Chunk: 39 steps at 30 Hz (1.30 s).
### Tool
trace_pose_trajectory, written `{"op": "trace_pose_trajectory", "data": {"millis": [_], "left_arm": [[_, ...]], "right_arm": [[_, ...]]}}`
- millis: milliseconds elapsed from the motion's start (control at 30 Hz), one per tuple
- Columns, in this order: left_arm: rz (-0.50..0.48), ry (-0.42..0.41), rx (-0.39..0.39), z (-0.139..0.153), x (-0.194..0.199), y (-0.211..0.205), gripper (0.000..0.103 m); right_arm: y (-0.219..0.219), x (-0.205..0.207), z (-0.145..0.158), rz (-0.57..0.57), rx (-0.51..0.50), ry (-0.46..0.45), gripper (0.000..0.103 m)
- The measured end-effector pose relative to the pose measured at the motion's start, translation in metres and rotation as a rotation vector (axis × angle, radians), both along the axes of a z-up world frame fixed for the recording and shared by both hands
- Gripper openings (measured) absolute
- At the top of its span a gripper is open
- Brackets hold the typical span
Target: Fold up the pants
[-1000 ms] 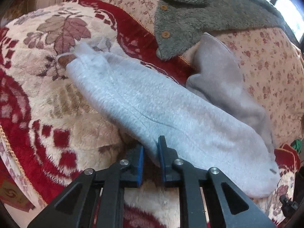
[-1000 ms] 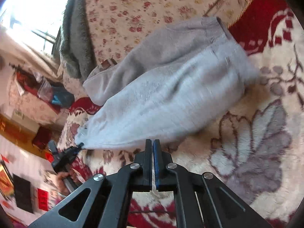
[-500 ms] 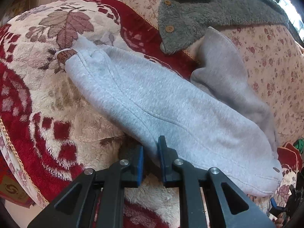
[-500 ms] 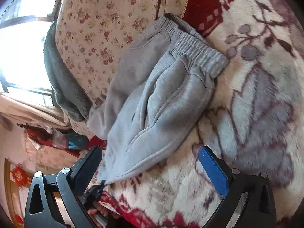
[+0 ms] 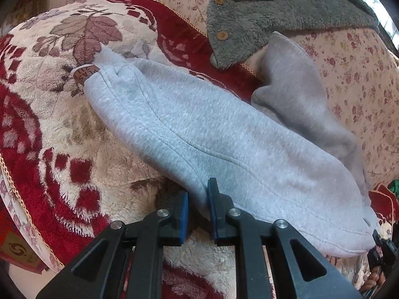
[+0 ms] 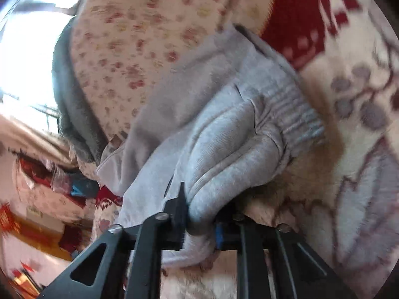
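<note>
Light grey fleece pants (image 5: 219, 144) lie folded lengthwise across a red and cream floral blanket (image 5: 49, 129), waistband with a brown label at the left. My left gripper (image 5: 197, 206) is shut on the near edge of the pants. In the right wrist view the same pants (image 6: 224, 134) show their ribbed waistband at the right. My right gripper (image 6: 199, 214) is shut on a thick bunch of the pants just below the waistband. That view is blurred.
A grey fuzzy jacket with wooden buttons (image 5: 274, 12) lies at the back on a floral sofa cover (image 5: 354, 79). The blanket's edge drops off at the left (image 5: 15, 199). A bright window (image 6: 22, 49) is at the left in the right wrist view.
My right gripper opened wide half a second ago, moved in onto the pants near the waistband and closed on them. My left gripper kept its hold; the pants shifted slightly.
</note>
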State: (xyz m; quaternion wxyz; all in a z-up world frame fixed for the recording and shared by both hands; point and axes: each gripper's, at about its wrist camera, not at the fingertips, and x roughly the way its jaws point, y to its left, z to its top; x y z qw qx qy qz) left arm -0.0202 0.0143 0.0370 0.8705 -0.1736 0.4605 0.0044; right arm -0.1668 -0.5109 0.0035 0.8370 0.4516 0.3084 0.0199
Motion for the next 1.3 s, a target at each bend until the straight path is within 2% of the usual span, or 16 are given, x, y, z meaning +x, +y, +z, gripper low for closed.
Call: {"op": "trace_pose_trajectory", "data": {"millis": [167,300,400,600,700,800,833,867,900,933,967,1000,1033,1100,1200,1300], "left_arm": [[0.001,-0.023,-0.026,0.006,-0.014,0.008,0.014],[-0.022,-0.035,-0.059,0.015,-0.033,0.022,0.014],[-0.041,-0.038,-0.047,0.017,-0.049,0.029,0.014],[-0.051,-0.003,-0.068,0.001,-0.072,0.039,0.014],[-0.041,0.010,-0.089,-0.008,-0.074,0.044,0.014],[-0.033,0.009,-0.092,-0.010,-0.074,0.044,0.014],[-0.034,0.003,-0.081,-0.009,-0.074,0.043,0.015],[-0.033,-0.002,-0.066,-0.007,-0.075,0.041,0.020],[-0.029,-0.003,-0.040,-0.005,-0.075,0.040,0.030],[-0.023,-0.007,-0.019,-0.003,-0.076,0.039,0.037],[-0.019,-0.017,-0.012,0.000,-0.077,0.040,0.051],[-0.016,-0.028,-0.011,0.002,-0.078,0.040,0.060],[-0.014,-0.038,-0.012,0.005,-0.078,0.041,0.063],[-0.002,-0.055,0.001,0.013,-0.079,0.042,0.069],[-0.006,-0.083,0.020,0.024,-0.079,0.039,0.073],[-0.028,-0.100,0.041,0.031,-0.076,0.029,0.076]], "right_arm": [[0.013,-0.029,0.020,0.071,-0.077,-0.009,0.014],[0.023,-0.059,0.033,0.103,-0.089,-0.023,0.014],[0.031,-0.080,0.036,0.132,-0.106,-0.015,0.014],[0.032,-0.117,0.014,0.139,-0.091,0.052,0.014],[0.029,-0.119,0.002,0.130,-0.072,0.086,0.014],[0.033,-0.115,-0.005,0.131,-0.116,0.133,0.015],[0.032,-0.113,-0.009,0.133,-0.115,0.153,0.019],[0.031,-0.112,-0.010,0.132,-0.114,0.168,0.020],[0.030,-0.112,-0.010,0.128,-0.116,0.178,0.023],[0.027,-0.112,-0.009,0.114,-0.135,0.203,0.040],[0.025,-0.113,-0.007,0.094,-0.165,0.233,0.052],[0.023,-0.115,-0.004,0.069,-0.203,0.257,0.073],[0.019,-0.120,0.002,0.040,-0.238,0.261,0.077],[0.012,-0.126,0.014,0.020,-0.274,0.246,0.077],[0.012,-0.129,0.034,0.005,-0.343,0.216,0.077],[0.021,-0.117,0.051,0.033,-0.384,0.171,0.077]]}}
